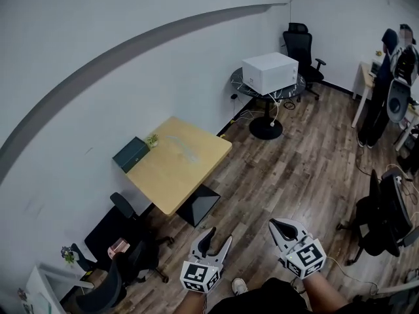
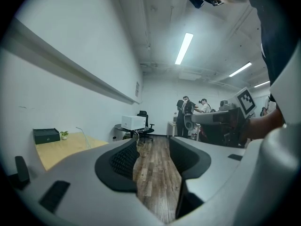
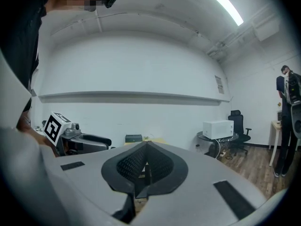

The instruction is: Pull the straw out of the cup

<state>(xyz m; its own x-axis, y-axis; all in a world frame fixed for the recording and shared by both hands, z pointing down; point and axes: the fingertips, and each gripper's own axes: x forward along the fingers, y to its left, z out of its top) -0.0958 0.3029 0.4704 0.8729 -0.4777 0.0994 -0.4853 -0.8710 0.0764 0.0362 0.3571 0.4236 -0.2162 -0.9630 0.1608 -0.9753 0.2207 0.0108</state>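
Note:
A light wooden table (image 1: 171, 175) stands against the wall, well ahead of both grippers. On it a thin pale straw (image 2: 83, 138) rises at a slant, and a faint clear shape (image 1: 185, 150) shows there in the head view. The cup itself is too faint to make out. My left gripper (image 1: 219, 236) (image 2: 154, 145) is held low over the floor with its jaws wide apart and only floorboards between them. My right gripper (image 1: 273, 224) (image 3: 146, 147) is beside it, jaws shut with nothing in them. Neither gripper is near the table.
A dark green box (image 1: 131, 154) and a small plant (image 1: 152, 139) sit at the table's wall side. Black chairs (image 1: 124, 244) stand at its near left. A white box (image 1: 270, 72) rests on a round table further back. People (image 1: 386, 90) stand at desks on the right.

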